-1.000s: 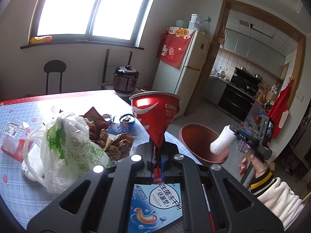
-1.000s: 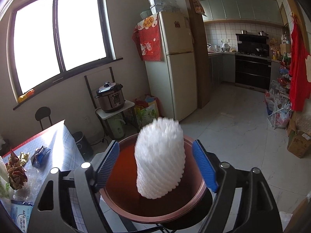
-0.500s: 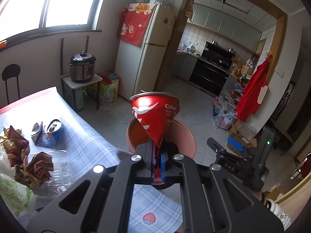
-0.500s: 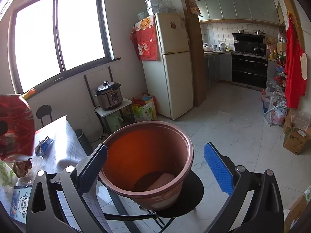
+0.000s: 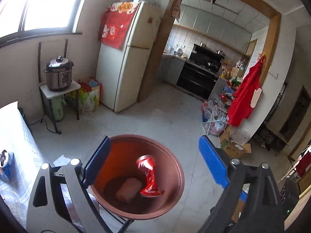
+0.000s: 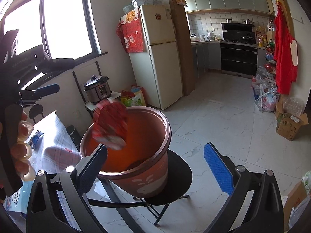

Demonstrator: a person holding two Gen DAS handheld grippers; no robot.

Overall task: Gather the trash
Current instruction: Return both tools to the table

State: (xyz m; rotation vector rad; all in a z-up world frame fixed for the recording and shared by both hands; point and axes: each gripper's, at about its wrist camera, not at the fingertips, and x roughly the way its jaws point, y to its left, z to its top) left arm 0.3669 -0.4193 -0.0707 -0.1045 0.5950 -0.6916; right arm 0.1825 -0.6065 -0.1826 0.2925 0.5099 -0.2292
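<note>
Left gripper (image 5: 153,167) above the brown bucket (image 5: 176,189), its jaws just sprung wide, nothing between them, crushed red cup (image 5: 149,176) blurred inside the bucket beside a foam lump (image 5: 129,189), right gripper (image 6: 155,167) also spread wide and empty near the bucket's rim.
</note>
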